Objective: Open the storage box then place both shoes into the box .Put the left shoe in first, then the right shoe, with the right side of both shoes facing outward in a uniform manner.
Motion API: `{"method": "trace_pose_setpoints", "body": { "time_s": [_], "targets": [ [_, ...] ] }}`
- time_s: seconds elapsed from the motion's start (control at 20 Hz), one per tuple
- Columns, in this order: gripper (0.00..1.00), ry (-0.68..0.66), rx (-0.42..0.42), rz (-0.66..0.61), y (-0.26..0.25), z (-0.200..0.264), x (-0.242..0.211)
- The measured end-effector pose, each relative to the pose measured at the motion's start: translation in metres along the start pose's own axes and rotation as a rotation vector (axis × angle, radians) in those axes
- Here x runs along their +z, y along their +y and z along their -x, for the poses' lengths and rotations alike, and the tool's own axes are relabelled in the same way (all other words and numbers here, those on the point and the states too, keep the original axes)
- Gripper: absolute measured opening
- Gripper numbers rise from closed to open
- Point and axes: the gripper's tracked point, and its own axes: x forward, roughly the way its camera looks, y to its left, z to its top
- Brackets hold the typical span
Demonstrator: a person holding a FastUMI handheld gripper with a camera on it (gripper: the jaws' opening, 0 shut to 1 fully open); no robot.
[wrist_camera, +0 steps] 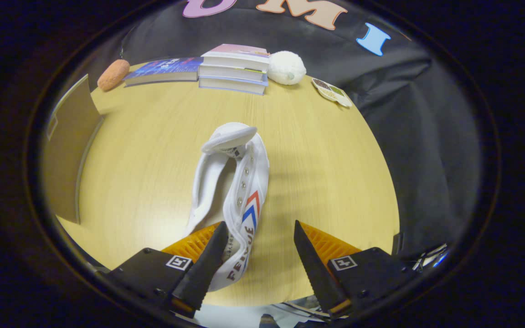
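A white canvas shoe (244, 182) with red and blue chevrons on its side lies on the round wooden table (331, 164). Its toe points away from me and its heel is down by my fingers. My gripper (259, 230) is open. The left finger (208, 262) sits at the shoe's heel opening, against the inside of the lettered side wall. The right finger (310, 259) stands well clear of the shoe, with bare table between them. A brown cardboard panel (69, 146), upright at the table's left edge, looks like part of a box.
At the table's far edge are a stack of books (235, 68), a flat blue book (164, 70), an orange rounded lump (113, 75), a white fluffy ball (286, 67) and a small divided dish (332, 92). Black cloth hangs behind and to the right.
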Motion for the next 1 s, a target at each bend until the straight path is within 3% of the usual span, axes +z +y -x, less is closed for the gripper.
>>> {"method": "trace_pose_setpoints", "body": {
  "time_s": [0.1, 0.4, 0.6, 0.7, 0.85, 1.0],
  "targets": [
    [0.90, -0.013, -0.008, -0.011, -0.001, -0.005, 0.010],
    [0.56, -0.054, -0.070, -0.039, -0.015, -0.026, 0.031],
    [0.34, -0.030, -0.010, -0.091, 0.002, -0.041, 0.033],
    [0.11, -0.033, -0.007, -0.096, 0.002, -0.039, 0.032],
    [0.08, -0.018, -0.005, -0.117, 0.003, -0.038, 0.030],
    [0.06, 0.040, 0.053, -0.233, 0.010, -0.034, 0.026]
  ]
}}
